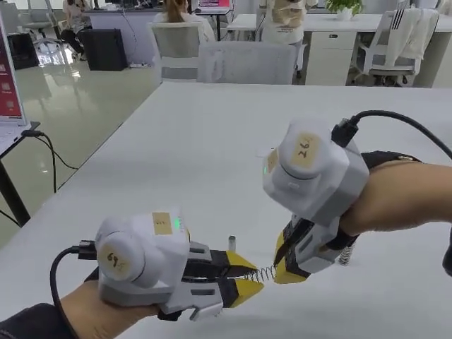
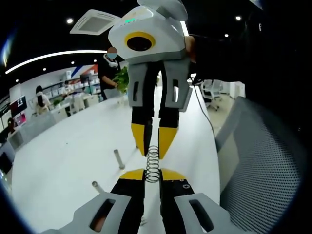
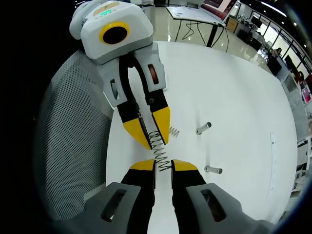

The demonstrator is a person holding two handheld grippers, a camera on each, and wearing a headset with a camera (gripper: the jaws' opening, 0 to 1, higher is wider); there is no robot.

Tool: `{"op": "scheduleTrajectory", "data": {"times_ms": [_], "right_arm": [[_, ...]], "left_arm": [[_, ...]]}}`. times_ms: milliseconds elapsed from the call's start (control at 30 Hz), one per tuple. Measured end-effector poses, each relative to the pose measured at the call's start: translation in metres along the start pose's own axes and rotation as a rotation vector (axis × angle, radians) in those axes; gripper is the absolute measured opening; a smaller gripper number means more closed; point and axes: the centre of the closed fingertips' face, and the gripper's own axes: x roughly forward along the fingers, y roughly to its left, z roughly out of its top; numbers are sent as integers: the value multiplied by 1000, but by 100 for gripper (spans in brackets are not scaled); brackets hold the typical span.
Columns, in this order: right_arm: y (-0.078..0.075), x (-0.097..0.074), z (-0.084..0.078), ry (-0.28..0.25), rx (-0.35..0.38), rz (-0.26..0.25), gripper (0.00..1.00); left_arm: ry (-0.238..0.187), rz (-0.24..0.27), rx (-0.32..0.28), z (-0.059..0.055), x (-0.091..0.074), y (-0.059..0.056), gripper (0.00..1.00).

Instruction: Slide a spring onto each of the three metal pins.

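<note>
Two grippers pinch one spring between them over the worktop.

The left gripper [image 1: 254,277] and the right gripper [image 1: 281,268] meet tip to tip, and each closes on one end of the spring [image 1: 264,273], which spans the short gap between them. Beneath them on the white worktop [image 1: 212,155] stand a metal pin [image 3: 203,128] and a second pin [image 3: 213,169]. A loose spring [image 3: 174,131] lies near the metal pin.

Both white housings [image 1: 145,258], yellow-tipped black jaws, black cables [image 1: 402,120]; left gripper [image 1: 248,277] labelled 69, right gripper [image 1: 284,265] 26; dark sleeve [image 1: 25,325].
</note>
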Motion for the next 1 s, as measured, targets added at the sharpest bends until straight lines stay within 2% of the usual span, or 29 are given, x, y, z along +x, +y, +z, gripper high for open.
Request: {"op": "scheduleTrajectory", "data": {"times_ms": [200, 333, 533, 667, 1000], "right_arm": [[1, 0, -3, -21, -35, 1, 10], [2, 3, -9, -20, -29, 5, 15], [5, 8, -14, -28, -5, 23, 13], [6, 8, -12, -39, -2, 25, 10], [7, -3, -1, -67, -11, 11, 8]], "left_arm": [[-5, -6, -9, 0, 0, -1, 3], [-11, -12, -13, 1, -1, -2, 3], [-38, -23, -16, 6, -1, -5, 3], [-55, -33, -19, 10, -1, -7, 3], [-49, -26, -19, 8, -1, -6, 3]]}}
